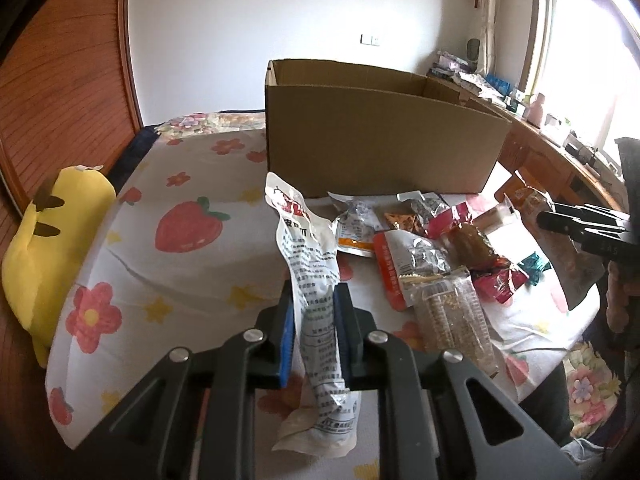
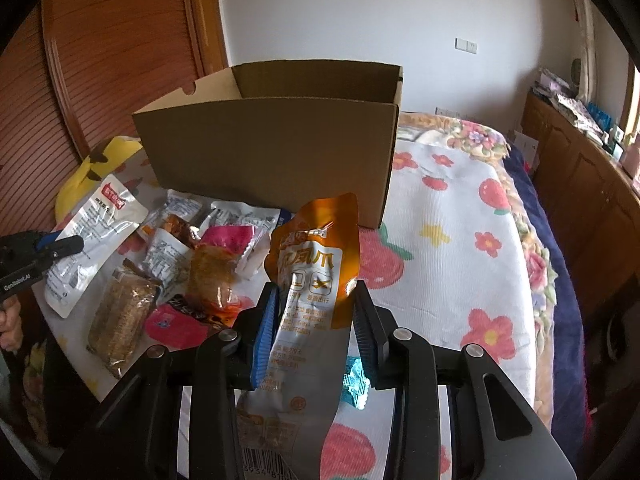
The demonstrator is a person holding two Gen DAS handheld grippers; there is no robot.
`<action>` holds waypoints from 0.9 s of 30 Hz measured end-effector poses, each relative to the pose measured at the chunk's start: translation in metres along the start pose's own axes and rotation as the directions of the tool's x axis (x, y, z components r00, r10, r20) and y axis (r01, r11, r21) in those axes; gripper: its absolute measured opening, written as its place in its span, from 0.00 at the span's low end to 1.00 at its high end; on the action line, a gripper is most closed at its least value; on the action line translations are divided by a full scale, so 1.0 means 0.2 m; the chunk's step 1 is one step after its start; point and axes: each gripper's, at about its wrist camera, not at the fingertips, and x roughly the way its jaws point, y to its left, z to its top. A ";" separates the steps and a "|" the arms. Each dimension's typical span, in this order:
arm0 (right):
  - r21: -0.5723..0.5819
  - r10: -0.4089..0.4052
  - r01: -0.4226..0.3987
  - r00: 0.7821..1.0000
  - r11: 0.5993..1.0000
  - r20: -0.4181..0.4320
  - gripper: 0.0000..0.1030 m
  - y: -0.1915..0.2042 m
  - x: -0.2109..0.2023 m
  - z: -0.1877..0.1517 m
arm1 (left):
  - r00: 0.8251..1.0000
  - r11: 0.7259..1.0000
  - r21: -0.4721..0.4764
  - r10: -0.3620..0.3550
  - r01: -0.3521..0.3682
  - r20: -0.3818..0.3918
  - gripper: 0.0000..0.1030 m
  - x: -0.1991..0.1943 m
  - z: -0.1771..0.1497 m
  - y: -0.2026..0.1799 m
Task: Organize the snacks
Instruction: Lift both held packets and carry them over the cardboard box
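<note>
Box [image 1: 376,144] position governed the coming move: the open cardboard box stood on the bed [image 1: 168,264], directly ahead of both tools and beyond the loose pile of snacks [image 1: 432,248], with its open top facing up.

The left tool [image 1: 314,336] was closed tight on a white packet [image 1: 308,264]. The packet's long axis ran away from the tool toward the box, its far end raised and its near end hanging below the pads.

The right tool [image 2: 314,328] was partly closed on an orange packet [image 2: 316,268], with the pads pressing its creased sides. This packet's long axis also pointed toward the box, with the top end leading.

In the right wrist view, the box's near wall rose just behind the orange packet's upper end. In the left wrist view, the white packet's tip sat near the box's lower left corner. Which hand was nearer could not be settled from these views. Either packet would probably need to rise above the near wall before release.
</note>
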 end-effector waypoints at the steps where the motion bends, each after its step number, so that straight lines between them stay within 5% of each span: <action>1: 0.000 0.001 -0.001 1.000 1.000 0.003 0.34 0.00 -0.01 0.00 | 1.000 1.000 0.002 -0.001 0.001 0.005 0.15 -0.01 0.00 0.00; 13: -0.022 0.016 -0.015 0.998 1.000 0.065 0.34 0.03 -0.11 0.11 | 0.995 1.000 0.025 -0.004 0.002 0.095 0.15 -0.15 0.12 -0.03; 27: -0.094 0.058 -0.042 0.983 0.995 0.174 0.35 0.08 -0.19 0.42 | 0.977 0.996 0.086 -0.050 0.032 0.206 0.15 -0.20 0.49 -0.09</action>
